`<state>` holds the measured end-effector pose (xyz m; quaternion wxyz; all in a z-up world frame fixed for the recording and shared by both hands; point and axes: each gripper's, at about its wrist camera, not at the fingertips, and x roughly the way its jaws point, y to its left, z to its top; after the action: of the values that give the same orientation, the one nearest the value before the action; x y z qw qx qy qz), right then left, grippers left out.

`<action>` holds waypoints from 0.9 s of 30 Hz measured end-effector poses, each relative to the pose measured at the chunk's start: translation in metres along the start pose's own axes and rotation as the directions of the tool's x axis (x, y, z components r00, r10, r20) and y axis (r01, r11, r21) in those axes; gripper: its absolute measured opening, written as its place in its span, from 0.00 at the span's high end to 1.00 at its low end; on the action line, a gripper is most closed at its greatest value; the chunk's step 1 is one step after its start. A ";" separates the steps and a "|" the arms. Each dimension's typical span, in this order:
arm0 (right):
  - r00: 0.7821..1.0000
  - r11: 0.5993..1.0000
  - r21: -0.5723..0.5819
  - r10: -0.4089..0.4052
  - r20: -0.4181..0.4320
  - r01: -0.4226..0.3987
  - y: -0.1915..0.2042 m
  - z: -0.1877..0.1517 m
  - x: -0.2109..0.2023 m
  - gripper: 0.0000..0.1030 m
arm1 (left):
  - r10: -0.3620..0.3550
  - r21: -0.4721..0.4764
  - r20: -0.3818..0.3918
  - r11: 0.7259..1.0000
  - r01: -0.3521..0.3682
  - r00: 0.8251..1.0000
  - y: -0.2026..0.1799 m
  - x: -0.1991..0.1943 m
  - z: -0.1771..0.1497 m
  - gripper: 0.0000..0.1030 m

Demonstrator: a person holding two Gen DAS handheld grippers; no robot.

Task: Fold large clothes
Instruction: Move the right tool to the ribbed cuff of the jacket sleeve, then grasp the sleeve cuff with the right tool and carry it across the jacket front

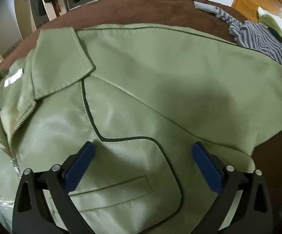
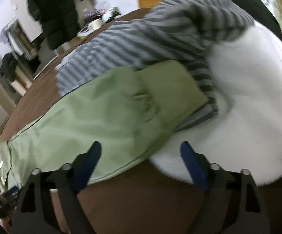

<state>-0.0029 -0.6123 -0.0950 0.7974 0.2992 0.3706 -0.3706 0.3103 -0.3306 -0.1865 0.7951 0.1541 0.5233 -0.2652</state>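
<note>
A: Two grippers hang over one pale green jacket [image 1: 150,81], which lies flat and front-up on a brown-covered surface [image 1: 160,9], collar [image 1: 62,62] at ten o'clock in the left wrist view and zip [image 1: 21,124] running down at nine.

B: And the left gripper [image 1: 143,167]?

A: Poised above the chest pocket panel at six o'clock, fingers [image 1: 78,167] spread wide, nothing between them, no cloth pinched. Laid out that smoothly, the jacket appears ready for a first fold.

B: Further right?

A: The sleeve [image 2: 102,113] stretches toward two o'clock in the right wrist view, its ribbed cuff [image 2: 176,89] resting on a striped garment [image 2: 150,39] heaped at twelve. A white fluffy item [image 2: 248,97] fills three o'clock.

B: The right gripper [image 2: 141,167]?

A: Blurred, so clearly on the move. Its fingers [image 2: 88,165] stand fairly wide and hold nothing; the sleeve's lower edge passes by the left-hand finger, bare brown surface showing in the gap. My guess is that it is lining up on that sleeve, to bring it across the body.

B: Any risk?

A: The cuff overlaps the striped pile, so a careless pinch might drag both.
</note>
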 end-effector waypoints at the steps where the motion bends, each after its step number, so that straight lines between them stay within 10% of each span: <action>1: 1.000 1.000 0.017 0.007 0.004 -0.007 -0.006 0.001 0.002 0.26 | 0.017 0.013 0.012 1.000 -0.017 1.000 -0.003 0.000 -0.001 0.05; 14: 0.992 0.956 0.269 0.102 0.080 -0.120 -0.063 0.034 0.032 0.33 | 0.030 0.027 -0.013 0.999 -0.030 0.999 -0.004 0.003 0.003 0.05; 19: 0.989 0.953 0.267 0.132 0.074 -0.147 -0.061 0.041 0.036 0.77 | 0.040 0.024 0.001 0.999 -0.040 0.999 -0.005 0.004 0.001 0.05; 27: 0.993 0.980 0.174 0.083 0.084 -0.097 -0.043 0.041 0.023 0.86 | 0.038 0.027 0.006 0.999 -0.039 0.999 -0.005 0.004 0.000 0.05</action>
<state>-0.0123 -0.6754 -0.0998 0.7972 0.3710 0.2914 -0.3768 0.3084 -0.3355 -0.1900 0.7994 0.1740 0.5143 -0.2572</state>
